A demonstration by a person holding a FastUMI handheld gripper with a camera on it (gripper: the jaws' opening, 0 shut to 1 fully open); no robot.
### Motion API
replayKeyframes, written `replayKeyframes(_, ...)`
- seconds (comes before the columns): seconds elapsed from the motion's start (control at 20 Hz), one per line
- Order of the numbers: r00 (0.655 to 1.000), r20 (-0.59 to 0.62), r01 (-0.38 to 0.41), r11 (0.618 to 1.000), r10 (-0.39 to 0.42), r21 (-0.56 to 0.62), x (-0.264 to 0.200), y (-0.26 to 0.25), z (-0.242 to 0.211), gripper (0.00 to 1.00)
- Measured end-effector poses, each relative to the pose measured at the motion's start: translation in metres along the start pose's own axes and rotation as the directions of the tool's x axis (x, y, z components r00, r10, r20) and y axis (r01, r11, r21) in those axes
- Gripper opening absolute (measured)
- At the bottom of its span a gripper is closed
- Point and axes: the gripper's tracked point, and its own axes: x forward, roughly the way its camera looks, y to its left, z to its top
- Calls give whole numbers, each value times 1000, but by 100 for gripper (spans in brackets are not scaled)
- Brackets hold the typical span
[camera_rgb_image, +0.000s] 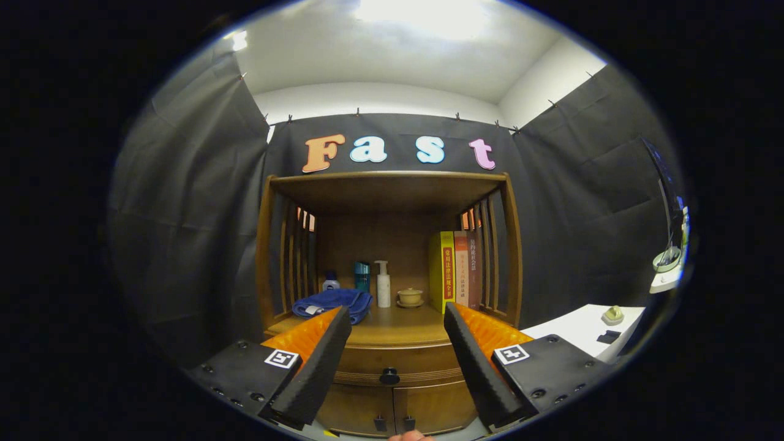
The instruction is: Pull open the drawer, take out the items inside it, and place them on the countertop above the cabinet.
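The gripper is hanging in front of the wooden cabinet with its two fingers spread wide apart, nothing sitting between them, pointing straight at the furniture. Down in the gap between the fingertips the drawer is showing, closed flush with the cabinet front, its dark round knob sitting dead centre just ahead of the fingers and not touched by either one. Below it two small cabinet doors are meeting, each carrying a little dark handle. Above the drawer the countertop is running back into an open wooden shelf frame with slatted sides. On that surface a folded blue towel is lying at the left, partly behind the left finger; behind it a small dark-capped bottle and a teal bottle are standing, then a white pump bottle, then a small lidded cup on a saucer. A row of upright books is leaning against the right slats, the yellow one nearest the cup. Off to the right, well apart from the cabinet, a white table is holding a couple of small objects.
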Motion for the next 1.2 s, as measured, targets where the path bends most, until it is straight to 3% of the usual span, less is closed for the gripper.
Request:
replayKeyframes(0.25, 994, -99, -56, 995, 47, -88, 63, 15, -119, 99)
replayKeyframes(0.6, 980, -200, -14, 997, -1, -75, 108, -5, -205, 97)
replayKeyframes(0.95, 962, -273, -24, 997, 3, -74, 135, -2, -245, 88)
replayKeyframes(1.2, 961, -278, -16, 997, -5, -73, 138, 2, -251, 69)
